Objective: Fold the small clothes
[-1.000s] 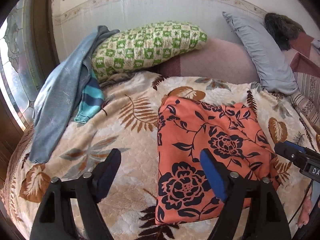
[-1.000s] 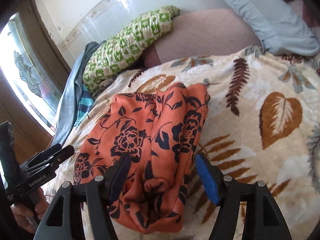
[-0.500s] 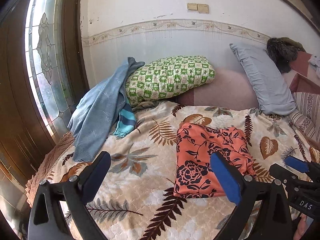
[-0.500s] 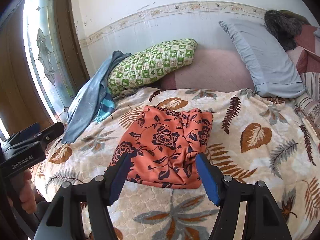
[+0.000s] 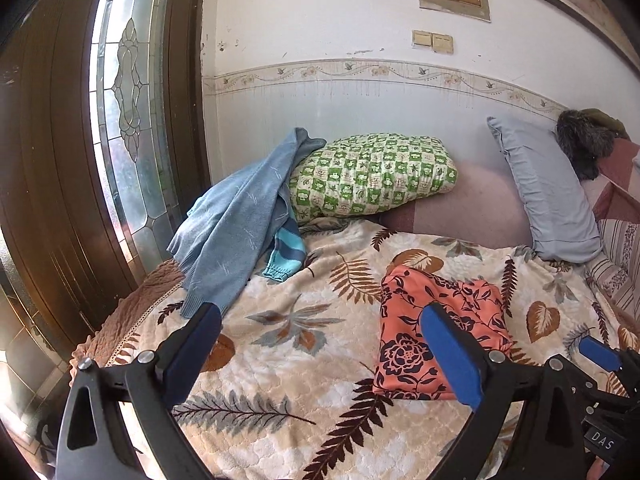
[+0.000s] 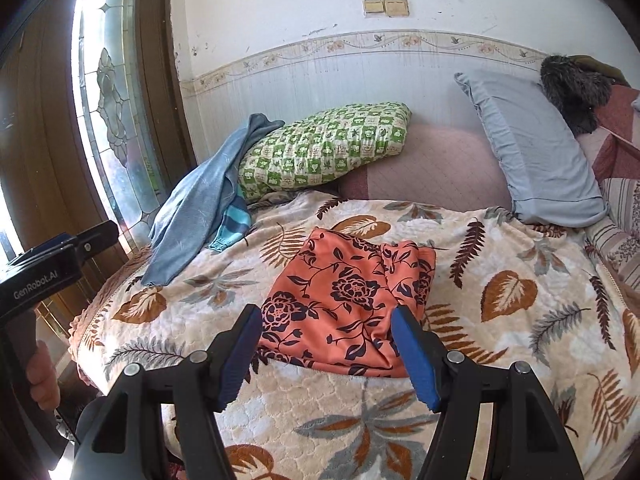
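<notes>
A folded orange garment with dark flowers (image 5: 436, 324) lies on the leaf-patterned blanket (image 5: 304, 344) in the middle of the bed; it also shows in the right wrist view (image 6: 348, 300). My left gripper (image 5: 320, 348) is open and empty, held above the bed's near edge, to the left of the garment. My right gripper (image 6: 328, 352) is open and empty, held back from the garment's near edge. A blue sweater (image 5: 236, 220) and a striped teal piece (image 5: 286, 256) lie heaped at the far left.
A green checked pillow (image 5: 372, 176) and a grey pillow (image 5: 548, 192) lean against the wall. A dark furry thing (image 5: 584, 144) sits at the far right. A wooden door with leaded glass (image 5: 120, 120) stands left of the bed.
Both grippers have pulled up and back from the orange garment, which now lies folded and untouched farther away. Both stay open.
</notes>
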Demonstrator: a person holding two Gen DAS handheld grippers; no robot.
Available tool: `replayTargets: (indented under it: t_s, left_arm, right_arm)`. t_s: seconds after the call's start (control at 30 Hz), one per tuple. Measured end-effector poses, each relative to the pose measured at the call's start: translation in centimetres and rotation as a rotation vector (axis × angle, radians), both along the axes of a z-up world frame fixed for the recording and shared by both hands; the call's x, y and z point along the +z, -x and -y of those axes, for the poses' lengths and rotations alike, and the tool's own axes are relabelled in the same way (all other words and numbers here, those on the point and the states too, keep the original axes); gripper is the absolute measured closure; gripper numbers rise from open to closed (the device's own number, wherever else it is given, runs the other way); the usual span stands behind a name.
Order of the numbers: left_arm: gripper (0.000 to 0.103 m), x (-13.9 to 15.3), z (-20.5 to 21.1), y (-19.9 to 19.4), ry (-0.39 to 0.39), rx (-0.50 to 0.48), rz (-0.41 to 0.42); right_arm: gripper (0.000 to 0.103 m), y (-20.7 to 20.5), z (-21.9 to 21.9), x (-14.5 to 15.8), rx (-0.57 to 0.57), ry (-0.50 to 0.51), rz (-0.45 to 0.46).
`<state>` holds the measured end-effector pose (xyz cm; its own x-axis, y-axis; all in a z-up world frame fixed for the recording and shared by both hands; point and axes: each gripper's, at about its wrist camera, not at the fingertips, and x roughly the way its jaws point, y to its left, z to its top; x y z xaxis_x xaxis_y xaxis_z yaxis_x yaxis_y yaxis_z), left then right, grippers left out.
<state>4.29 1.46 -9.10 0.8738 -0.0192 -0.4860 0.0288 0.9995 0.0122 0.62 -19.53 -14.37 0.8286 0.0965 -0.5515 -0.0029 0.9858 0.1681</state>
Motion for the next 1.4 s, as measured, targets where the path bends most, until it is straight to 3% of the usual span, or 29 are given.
replayTargets:
  t_s: [0.6,1.4]
  left_arm:
    - [0.003,0.8,-0.3,1.3,-0.028,-0.004,0.05]
    - [0.003,2.1,-1.8,2.3,0.011,0.011,0.093]
  right_arm:
    - [0.032,0.1,-0.9,-0.1,0.027,0.011,-0.01]
    - [0.033,-0.8,-2.3,-0.1,0.077,0.037,-0.014]
